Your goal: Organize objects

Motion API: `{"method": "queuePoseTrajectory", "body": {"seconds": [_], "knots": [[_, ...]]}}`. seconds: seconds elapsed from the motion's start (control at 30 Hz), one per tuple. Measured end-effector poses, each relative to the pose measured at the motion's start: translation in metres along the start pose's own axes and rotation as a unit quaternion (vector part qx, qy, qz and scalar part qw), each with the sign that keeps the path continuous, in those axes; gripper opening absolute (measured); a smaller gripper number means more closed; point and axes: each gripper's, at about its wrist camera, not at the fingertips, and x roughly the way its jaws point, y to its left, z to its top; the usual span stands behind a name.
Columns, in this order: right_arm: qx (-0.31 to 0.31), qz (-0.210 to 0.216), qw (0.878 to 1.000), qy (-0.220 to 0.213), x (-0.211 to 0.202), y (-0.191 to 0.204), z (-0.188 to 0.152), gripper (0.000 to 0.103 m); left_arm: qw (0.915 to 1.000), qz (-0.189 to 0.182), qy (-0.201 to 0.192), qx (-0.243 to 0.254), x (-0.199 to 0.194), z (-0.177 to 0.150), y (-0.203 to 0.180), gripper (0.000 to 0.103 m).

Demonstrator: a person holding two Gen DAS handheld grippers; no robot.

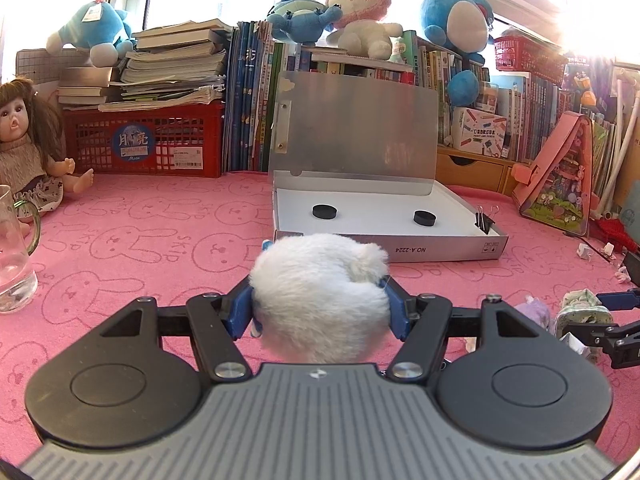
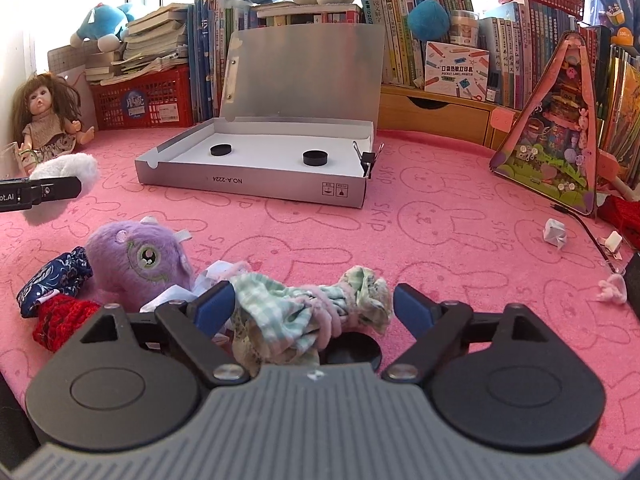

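The left hand-held gripper (image 1: 322, 312) has its blue pads pressed against both sides of a white fluffy plush toy (image 1: 320, 296), a rounded ball of long pale fur with a small lump on its upper right. Ahead of it lies an open grey file box (image 1: 440, 246), lid raised, with two black discs (image 1: 324, 211) and a black binder clip (image 1: 485, 222) inside.

The right hand-held gripper (image 2: 314, 306) stands wide open over the pink rabbit-print surface (image 2: 440, 240). Between its spread fingers lies a crumpled green-checked cloth bundle (image 2: 304, 308) wound with pink cord; whether either pad touches it I cannot tell. Just left of that gripper rests a purple plush toy (image 2: 138, 258) with a green embroidered eye, beside blue patterned fabric (image 2: 56, 280) and a red knitted piece (image 2: 56, 320).
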Motion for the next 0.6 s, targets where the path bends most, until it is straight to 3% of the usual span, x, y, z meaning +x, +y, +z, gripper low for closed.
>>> {"method": "queuePoseTrajectory", "body": {"seconds": [0.2, 0.37, 0.47, 0.6], "knots": [[-0.014, -0.008, 1.0, 0.009, 0.004, 0.006, -0.005, 0.09, 1.0, -0.003, 0.005, 0.004, 0.002, -0.002, -0.003, 0.069], [-0.006, -0.013, 1.0, 0.008, 0.0, 0.003, -0.002, 0.066, 1.0, -0.003, 0.005, 0.004, 0.003, -0.002, -0.004, 0.069], [-0.013, -0.024, 1.0, 0.0, -0.003, 0.006, -0.001, 0.058, 1.0, -0.003, 0.004, 0.005, 0.003, -0.002, -0.005, 0.069], [-0.015, -0.031, 0.999, -0.011, -0.006, 0.008, 0.003, 0.055, 1.0, -0.003, 0.001, 0.005, 0.003, 0.0, -0.006, 0.069]]}}
